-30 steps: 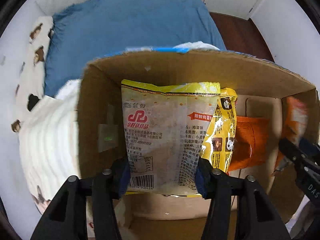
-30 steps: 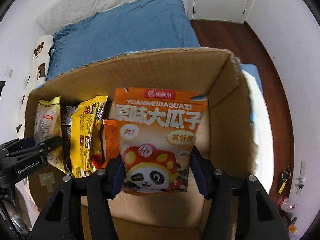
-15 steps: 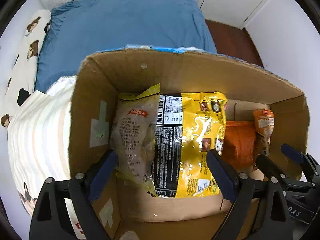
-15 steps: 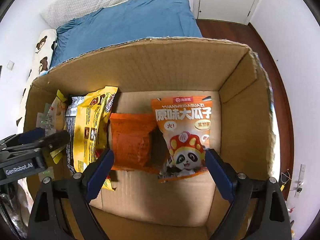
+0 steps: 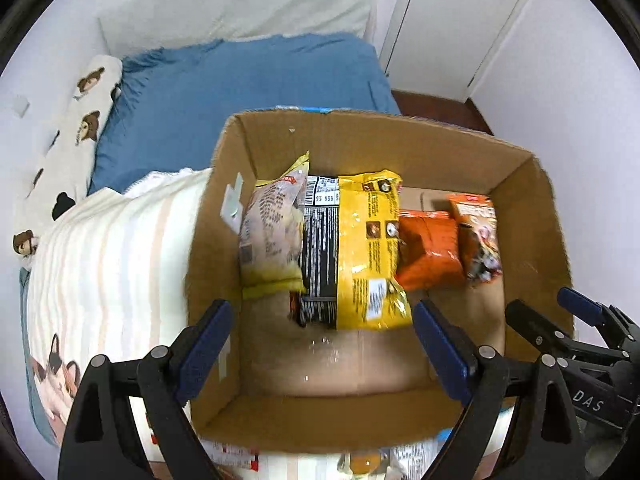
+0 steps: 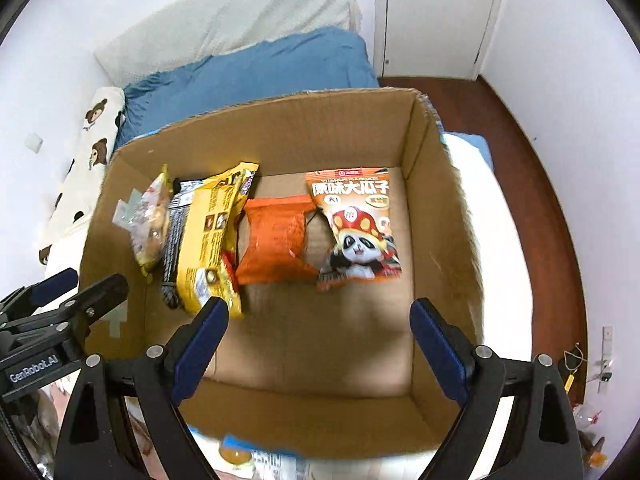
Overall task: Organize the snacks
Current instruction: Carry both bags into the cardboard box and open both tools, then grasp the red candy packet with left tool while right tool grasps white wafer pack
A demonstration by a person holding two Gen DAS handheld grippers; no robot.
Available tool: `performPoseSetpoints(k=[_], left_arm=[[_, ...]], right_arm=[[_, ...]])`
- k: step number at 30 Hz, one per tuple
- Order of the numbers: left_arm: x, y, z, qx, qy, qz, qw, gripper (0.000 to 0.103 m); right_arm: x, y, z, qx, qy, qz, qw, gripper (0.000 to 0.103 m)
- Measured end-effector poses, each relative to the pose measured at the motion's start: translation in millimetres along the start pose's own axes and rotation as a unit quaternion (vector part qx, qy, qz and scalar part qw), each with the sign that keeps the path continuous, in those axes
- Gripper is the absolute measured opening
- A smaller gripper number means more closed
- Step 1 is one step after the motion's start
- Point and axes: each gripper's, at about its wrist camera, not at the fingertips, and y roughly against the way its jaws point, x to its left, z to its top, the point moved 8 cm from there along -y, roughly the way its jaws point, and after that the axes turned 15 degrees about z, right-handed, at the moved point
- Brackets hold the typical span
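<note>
A cardboard box [image 5: 524, 216] [image 6: 436, 208] sits on a bed and holds a row of snack bags. From left: a pale beige bag [image 5: 272, 236] [image 6: 150, 220], a black and yellow bag [image 5: 364, 248] [image 6: 208, 240], an orange bag [image 5: 428, 248] [image 6: 276, 240] and an orange panda bag [image 5: 478, 236] [image 6: 356, 224]. My left gripper [image 5: 320, 344] is open and empty above the box's near left part. My right gripper [image 6: 320, 340] is open and empty above the near right part; it also shows in the left wrist view [image 5: 560, 320].
A blue duvet [image 5: 240, 92] and white pillow [image 6: 224, 20] lie beyond the box. A striped blanket [image 5: 104, 264] is at the left. More packets [image 6: 248, 456] lie below the box's near wall. Wooden floor [image 6: 520, 160] and a white door [image 6: 436, 12] are at the right.
Both grippers let go of their bags, the beige one at the left and the panda one at the right, opened wide, and pulled back up out of the box.
</note>
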Motion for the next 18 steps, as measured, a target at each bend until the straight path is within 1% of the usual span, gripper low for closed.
performPoseSetpoints(k=[4, 11, 15, 18], left_arm=[[11, 26, -14, -0.047, -0.003, 0.020, 0.9987, 0.092], [22, 65, -45, -0.080, 0.005, 0.012, 0.9967, 0.092], [26, 95, -63, -0.106, 0.009, 0.007, 0.9943, 0.092], [29, 111, -76, -0.113, 0.014, -0.001, 0.9935, 0.092]], right_arm=[[7, 30, -18, -0.034, 0.011, -0.009, 0.999, 0.094], [30, 76, -53, -0.076, 0.036, -0.006, 0.996, 0.094], [46, 103, -66, -0.101, 0.047, 0.003, 0.994, 0.094], [56, 122, -78, -0.111, 0.049, 0.016, 0.992, 0.094]])
